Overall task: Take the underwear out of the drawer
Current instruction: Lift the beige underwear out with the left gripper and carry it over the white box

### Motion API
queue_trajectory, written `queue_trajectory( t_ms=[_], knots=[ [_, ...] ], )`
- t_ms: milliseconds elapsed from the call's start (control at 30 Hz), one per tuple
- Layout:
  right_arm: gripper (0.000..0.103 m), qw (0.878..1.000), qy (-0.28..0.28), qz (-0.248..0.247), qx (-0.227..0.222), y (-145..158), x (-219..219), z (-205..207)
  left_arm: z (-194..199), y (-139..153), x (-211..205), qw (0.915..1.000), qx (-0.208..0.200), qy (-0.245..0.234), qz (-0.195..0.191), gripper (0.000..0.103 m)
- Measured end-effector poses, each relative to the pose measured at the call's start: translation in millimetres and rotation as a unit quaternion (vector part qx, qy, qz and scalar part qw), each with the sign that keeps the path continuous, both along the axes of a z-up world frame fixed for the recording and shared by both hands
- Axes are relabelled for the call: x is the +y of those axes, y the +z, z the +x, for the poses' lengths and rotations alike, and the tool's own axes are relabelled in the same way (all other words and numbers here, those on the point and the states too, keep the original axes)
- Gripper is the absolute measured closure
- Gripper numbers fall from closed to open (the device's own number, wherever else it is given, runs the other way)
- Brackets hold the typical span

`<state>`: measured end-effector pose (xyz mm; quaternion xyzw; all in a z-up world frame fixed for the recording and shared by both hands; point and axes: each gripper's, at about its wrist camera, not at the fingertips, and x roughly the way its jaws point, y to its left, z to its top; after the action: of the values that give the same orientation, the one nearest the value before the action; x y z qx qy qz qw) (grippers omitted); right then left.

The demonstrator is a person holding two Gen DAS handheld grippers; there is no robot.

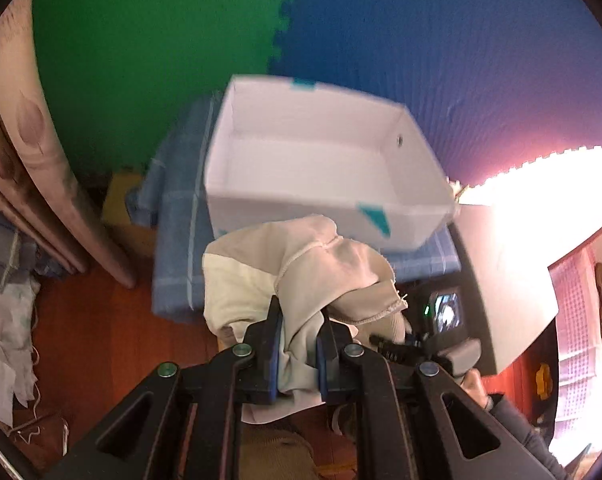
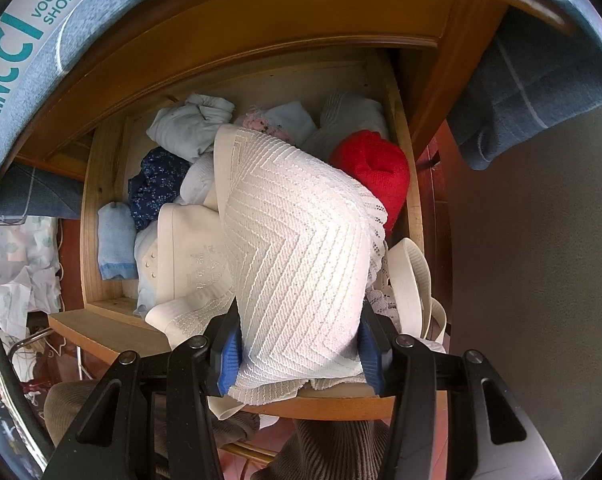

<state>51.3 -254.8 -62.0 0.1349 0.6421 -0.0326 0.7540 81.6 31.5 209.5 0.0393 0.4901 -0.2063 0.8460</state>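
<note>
Right wrist view: the open wooden drawer [image 2: 101,184] is crammed with folded clothes, and the right tongs [image 2: 299,354] pinch a white chevron-knit garment [image 2: 297,248] at its near end; its long axis runs far-left into the drawer. Lifting it straight up should avoid dragging neighbours. Left wrist view: the left tongs [image 1: 299,356] pinch beige cotton underwear [image 1: 301,268], bunched, draping toward the empty white cardboard box [image 1: 321,160]; carry it over the rim before letting go.

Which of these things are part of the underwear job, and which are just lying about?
Part of the job:
- beige underwear pinched in the left tongs
- white knitted garment gripped by the right tongs
- open wooden drawer
- empty white box

Just lying about:
- red knit item
- blue checked cloth
- green and blue foam mats
</note>
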Motion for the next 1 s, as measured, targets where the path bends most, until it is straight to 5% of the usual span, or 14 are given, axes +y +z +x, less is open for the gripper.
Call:
queue_trajectory(
  t_ms=[333,533,733,1000],
  knots=[
    [0.057,1.0,0.001,0.002,-0.001,0,0,0,25,121,-5,0.9944,-0.103,0.017,-0.016,0.09],
    [0.057,1.0,0.0,0.006,-0.001,0,-1,0,59,156,-24,0.99,-0.137,0.022,-0.025,0.09],
    [0.057,1.0,0.0,0.005,-0.002,0,-1,-1,102,133,-48,0.9906,-0.131,0.034,-0.017,0.09],
    [0.057,1.0,0.003,0.002,0.0,1,1,0,147,25,-90,0.9971,-0.059,0.008,0.048,0.09]
  ],
)
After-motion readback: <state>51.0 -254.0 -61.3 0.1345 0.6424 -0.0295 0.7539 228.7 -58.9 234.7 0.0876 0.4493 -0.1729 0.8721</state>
